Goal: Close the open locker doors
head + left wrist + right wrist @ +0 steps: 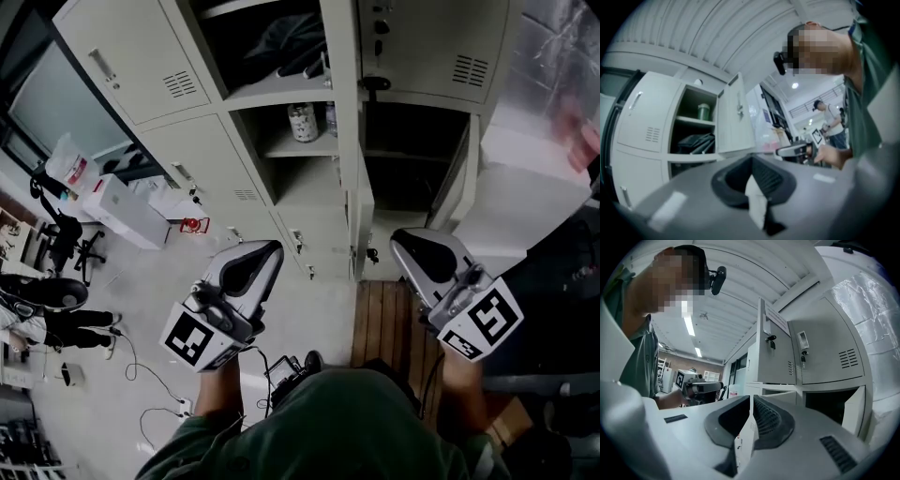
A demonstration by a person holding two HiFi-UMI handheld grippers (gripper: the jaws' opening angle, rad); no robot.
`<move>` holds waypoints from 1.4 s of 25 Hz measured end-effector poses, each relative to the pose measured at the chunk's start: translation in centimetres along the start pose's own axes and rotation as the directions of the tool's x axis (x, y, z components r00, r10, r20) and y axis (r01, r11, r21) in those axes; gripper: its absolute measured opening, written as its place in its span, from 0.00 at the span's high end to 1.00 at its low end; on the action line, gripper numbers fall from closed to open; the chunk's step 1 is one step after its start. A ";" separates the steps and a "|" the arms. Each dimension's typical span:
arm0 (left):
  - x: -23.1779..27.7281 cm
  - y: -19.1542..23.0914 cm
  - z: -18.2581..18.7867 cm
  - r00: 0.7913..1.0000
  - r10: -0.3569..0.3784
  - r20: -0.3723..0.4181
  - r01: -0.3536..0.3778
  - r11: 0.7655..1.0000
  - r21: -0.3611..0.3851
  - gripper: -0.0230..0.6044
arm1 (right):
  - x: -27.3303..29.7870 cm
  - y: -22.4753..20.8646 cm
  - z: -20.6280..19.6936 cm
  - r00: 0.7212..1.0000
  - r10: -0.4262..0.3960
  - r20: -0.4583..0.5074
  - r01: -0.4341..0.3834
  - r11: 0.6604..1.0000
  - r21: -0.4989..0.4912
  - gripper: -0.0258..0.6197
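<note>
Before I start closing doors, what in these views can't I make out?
Head view: right open compartment, too dark to show its contents.
Head view: dark bundle on the top shelf, cut off by the upper edge.
Head view: label on the jar, too small to read.

Locker shelf [317, 148] — jar [302, 122] standing on it, pale floor [159, 281] below — white box [127, 211], loose cables [150, 380]

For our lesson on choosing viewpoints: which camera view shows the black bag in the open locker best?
The left gripper view: it looks into the open compartment, where the black bag lies under a shelf. The head view catches it darker, near the top edge. The right gripper view misses it.
</note>
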State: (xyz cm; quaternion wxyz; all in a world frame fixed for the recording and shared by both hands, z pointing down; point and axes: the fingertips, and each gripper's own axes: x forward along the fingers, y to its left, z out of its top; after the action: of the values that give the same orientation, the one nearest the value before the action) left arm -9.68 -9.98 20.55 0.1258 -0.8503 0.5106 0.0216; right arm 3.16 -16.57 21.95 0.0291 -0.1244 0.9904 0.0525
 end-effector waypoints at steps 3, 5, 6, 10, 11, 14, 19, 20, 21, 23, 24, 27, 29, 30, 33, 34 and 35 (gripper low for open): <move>0.7 1.5 -0.9 0.999 -0.036 0.003 0.036 0.999 -0.001 0.96 | 1.3 -0.9 -0.9 1.000 -0.022 -0.018 0.021 1.000 -0.013 0.97; 0.9 2.4 -1.8 0.999 -0.044 0.000 0.044 0.999 -0.011 0.96 | 2.1 -1.3 -2.1 0.999 -0.029 -0.042 0.029 1.000 -0.011 0.97; 1.0 2.6 -2.2 0.999 -0.052 0.002 0.052 0.998 -0.019 0.96 | 2.4 -1.5 -2.7 0.998 -0.032 -0.053 0.032 0.999 -0.007 0.97; 1.1 3.6 -3.3 0.998 -0.069 -0.005 0.069 0.997 -0.030 0.96 | 3.6 -1.6 -4.3 0.996 -0.041 -0.079 0.041 0.999 -0.001 0.97; 1.0 3.8 -3.5 0.998 -0.070 -0.005 0.070 0.997 -0.032 0.96 | 4.0 -1.5 -4.5 0.996 -0.041 -0.084 0.040 0.999 -0.002 0.97; 0.9 4.6 -3.8 0.997 -0.078 -0.001 0.078 0.996 -0.042 0.96 | 5.0 -0.9 -4.9 0.996 -0.028 -0.090 0.028 1.000 0.005 0.97; 0.6 5.6 -3.9 0.995 -0.095 0.014 0.095 0.994 -0.048 0.96 | 6.9 0.7 -4.9 0.997 0.028 -0.076 -0.027 1.000 0.015 0.97; 0.4 6.0 -4.1 0.996 -0.091 0.006 0.091 0.995 -0.045 0.96 | 6.8 1.2 -4.5 0.997 0.037 -0.073 -0.036 0.999 0.010 0.97; 0.2 6.4 -4.3 0.996 -0.089 0.002 0.089 0.995 -0.045 0.96 | 6.5 1.5 -4.0 0.997 0.032 -0.070 -0.032 0.999 0.000 0.97; -0.3 7.2 -4.1 0.996 -0.092 0.012 0.092 0.995 -0.049 0.96 | 5.3 1.0 -3.6 0.997 -0.026 -0.073 0.024 0.999 -0.029 0.97; -0.5 7.6 -4.0 0.995 -0.093 0.022 0.094 0.994 -0.053 0.96 | 4.9 0.3 -3.8 0.995 -0.064 -0.081 0.061 0.997 -0.040 0.97; -0.9 8.6 -4.7 0.996 -0.084 0.010 0.084 0.995 -0.055 0.96 | 4.9 -1.4 -5.1 0.987 -0.126 -0.097 0.124 0.992 -0.030 0.97; -1.0 8.7 -4.8 0.996 -0.095 0.006 0.095 0.994 -0.061 0.96 | 5.7 -1.2 -5.3 0.989 -0.120 -0.090 0.119 0.993 -0.021 0.97; -1.0 8.8 -4.7 0.995 -0.102 0.009 0.102 0.993 -0.064 0.96 | 6.2 -0.8 -5.3 0.990 -0.111 -0.086 0.109 0.994 -0.020 0.97; -1.3 9.4 -5.2 0.995 -0.103 0.007 0.103 0.993 -0.059 0.96 | 7.9 0.1 -5.3 0.994 -0.082 -0.072 0.081 0.997 -0.020 0.97; -1.4 9.6 -5.2 0.995 -0.101 0.007 0.101 0.993 -0.059 0.96 | 8.4 0.4 -5.3 0.995 -0.074 -0.068 0.072 0.997 -0.021 0.97; -1.5 9.9 -5.2 0.995 -0.101 0.009 0.101 0.993 -0.061 0.96 | 9.0 0.8 -5.2 0.996 -0.065 -0.065 0.064 0.998 -0.022 0.97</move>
State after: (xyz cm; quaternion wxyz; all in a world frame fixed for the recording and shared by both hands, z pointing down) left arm -19.51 -14.29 23.91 0.1021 -0.8785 0.4655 0.0333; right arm -6.00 -18.61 26.58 -0.0028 -0.1582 0.9857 0.0571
